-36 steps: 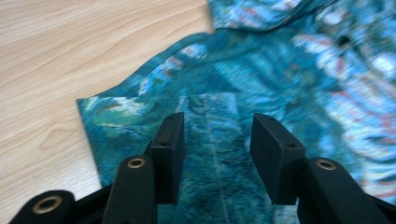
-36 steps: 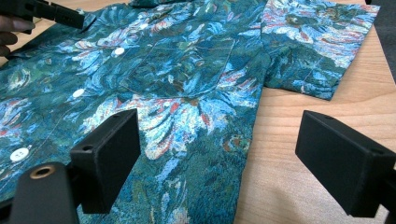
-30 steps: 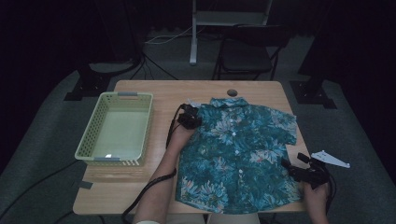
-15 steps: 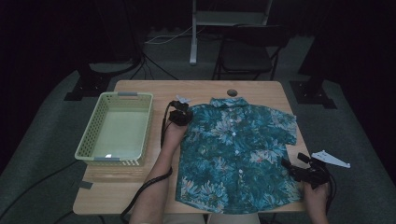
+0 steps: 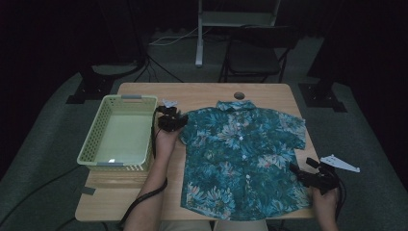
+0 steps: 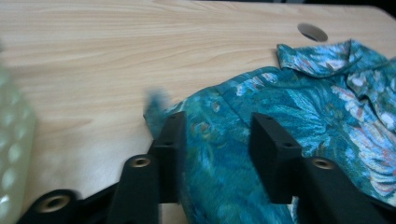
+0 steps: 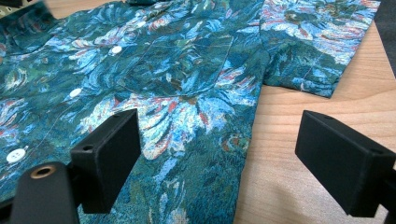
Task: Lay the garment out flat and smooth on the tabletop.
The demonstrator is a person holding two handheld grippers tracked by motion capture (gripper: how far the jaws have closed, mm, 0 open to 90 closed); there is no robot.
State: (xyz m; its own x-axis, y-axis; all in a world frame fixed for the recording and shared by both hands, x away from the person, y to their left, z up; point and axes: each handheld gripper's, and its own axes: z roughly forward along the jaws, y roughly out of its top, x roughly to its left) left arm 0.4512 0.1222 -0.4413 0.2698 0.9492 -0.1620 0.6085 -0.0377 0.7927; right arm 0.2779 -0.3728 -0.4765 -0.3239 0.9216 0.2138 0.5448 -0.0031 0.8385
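The shirt [image 5: 243, 159] lies flat, buttoned front up, over the centre and right of the table [image 5: 202, 94], its collar toward the top of the high view and its hem almost at the table's near edge; bare wood runs along the far edge above the collar, and a narrower strip lies between the shirt's left side and the basket [image 5: 120, 134], which sits at the table's left edge; a round hole [image 5: 239, 95] in the tabletop shows just above the collar.

My left gripper [image 5: 174, 121] is at the shirt's left sleeve, just right of the basket's upper corner; in the left gripper view its jaws have just been opening and stand partly apart, the sleeve cloth [image 6: 219, 140] lying between them with a gap on either side, so they do not press on it.

My right gripper [image 5: 308, 175] sits at the lower right of the high view, by the shirt's right side seam; in the right gripper view its jaws are spread wide, one over the printed cloth [image 7: 177, 93] and one over bare wood, clamping nothing.

I can read no label or writing anywhere.
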